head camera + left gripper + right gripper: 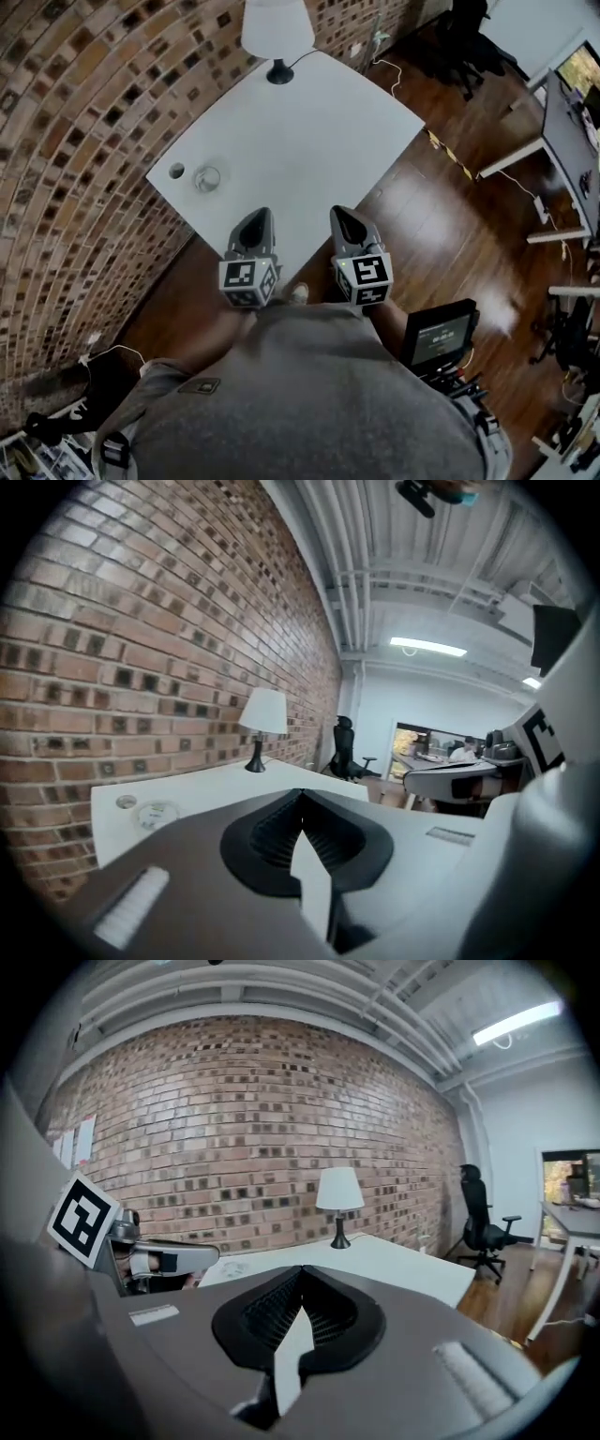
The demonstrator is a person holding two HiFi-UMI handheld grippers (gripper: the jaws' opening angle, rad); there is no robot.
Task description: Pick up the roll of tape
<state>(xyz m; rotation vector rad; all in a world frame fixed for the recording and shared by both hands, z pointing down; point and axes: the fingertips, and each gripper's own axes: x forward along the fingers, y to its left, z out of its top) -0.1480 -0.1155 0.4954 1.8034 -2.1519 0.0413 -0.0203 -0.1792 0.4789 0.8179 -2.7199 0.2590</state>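
Note:
The roll of tape (207, 177), a small clear ring, lies flat near the left corner of the white table (309, 131). In the left gripper view the tape (155, 813) shows low at the left, well ahead of the jaws. My left gripper (262, 217) and right gripper (338, 214) hover side by side over the table's near edge, well short of the tape. Both point toward the table. In their own views the left gripper (302, 795) and the right gripper (302, 1270) have their jaws together with nothing between them.
A small grey disc (176, 171) sits beside the tape. A white-shaded lamp (277, 37) stands at the table's far end by the brick wall (84, 122). Wooden floor (441, 225), a desk and an office chair (480, 1215) lie to the right.

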